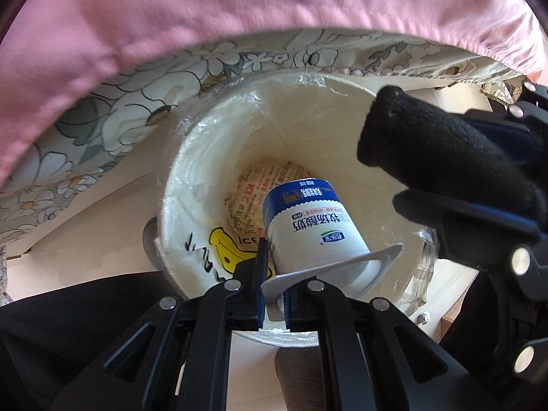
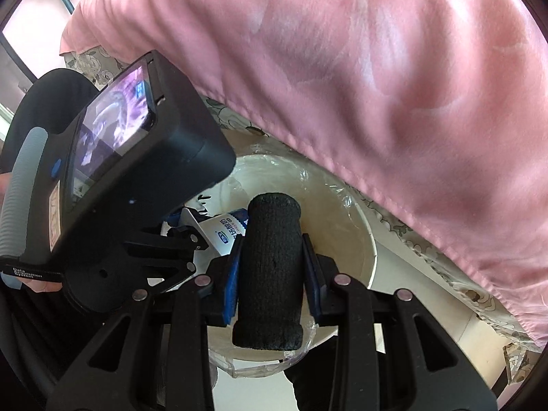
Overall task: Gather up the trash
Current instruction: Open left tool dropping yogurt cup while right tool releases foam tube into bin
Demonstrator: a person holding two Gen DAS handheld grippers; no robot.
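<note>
A white and blue yogurt cup (image 1: 308, 226) hangs tilted over the mouth of a white bin (image 1: 178, 157) lined with clear plastic. My left gripper (image 1: 274, 274) is shut on the cup's white rim flap. Printed paper wrappers (image 1: 253, 202) lie at the bottom of the bin. My right gripper (image 2: 272, 245) is shut on a black fabric-covered cylinder (image 2: 270, 267), held just over the bin's near side. In the left wrist view that black cylinder (image 1: 428, 150) comes in from the right, above the bin's rim. The yogurt cup (image 2: 226, 229) shows partly behind it in the right wrist view.
A pink bed cover (image 1: 239, 17) and a floral sheet (image 1: 102, 120) overhang the bin's far side. A person's dark-clad leg (image 1: 68, 325) is at the lower left. Pale floor (image 1: 85, 246) surrounds the bin. The left gripper's body with its screen (image 2: 137, 157) fills the left of the right wrist view.
</note>
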